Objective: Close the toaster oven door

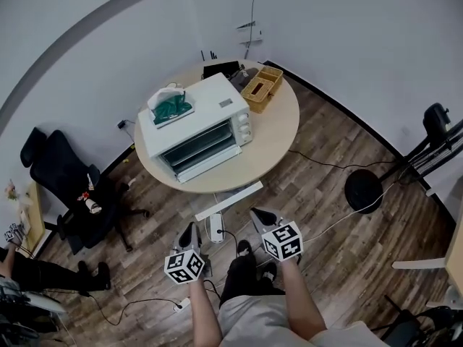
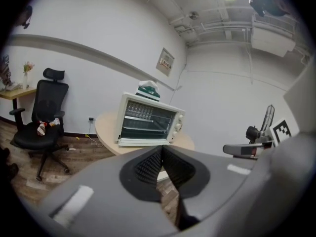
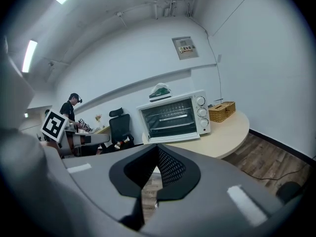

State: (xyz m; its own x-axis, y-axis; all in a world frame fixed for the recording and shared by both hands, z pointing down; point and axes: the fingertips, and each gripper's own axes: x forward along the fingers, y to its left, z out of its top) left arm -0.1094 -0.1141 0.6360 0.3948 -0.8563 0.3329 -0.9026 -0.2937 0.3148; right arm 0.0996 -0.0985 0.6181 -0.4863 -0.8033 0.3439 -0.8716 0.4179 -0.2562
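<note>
Facing the toaster oven [image 1: 195,114] on the round counter [image 1: 275,132], well short of its seemingly lowered door [image 1: 206,161], held left gripper [image 1: 189,230] and right gripper [image 1: 259,214] clenched on nothing, presumably meant for pushing rather than grasping.

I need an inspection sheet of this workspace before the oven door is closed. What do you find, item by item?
Surface: round table, pale wood, mostly bare.
Job's things: toaster oven on the table; its door looks lowered, racks visible.
Clutter: green bag on the oven; wicker basket beside it.
Grippers: left gripper and right gripper both shut, empty, short of the table.
Cables: cable trails across the wood floor.
Surroundings: black office chair at left; another person in the right gripper view.
</note>
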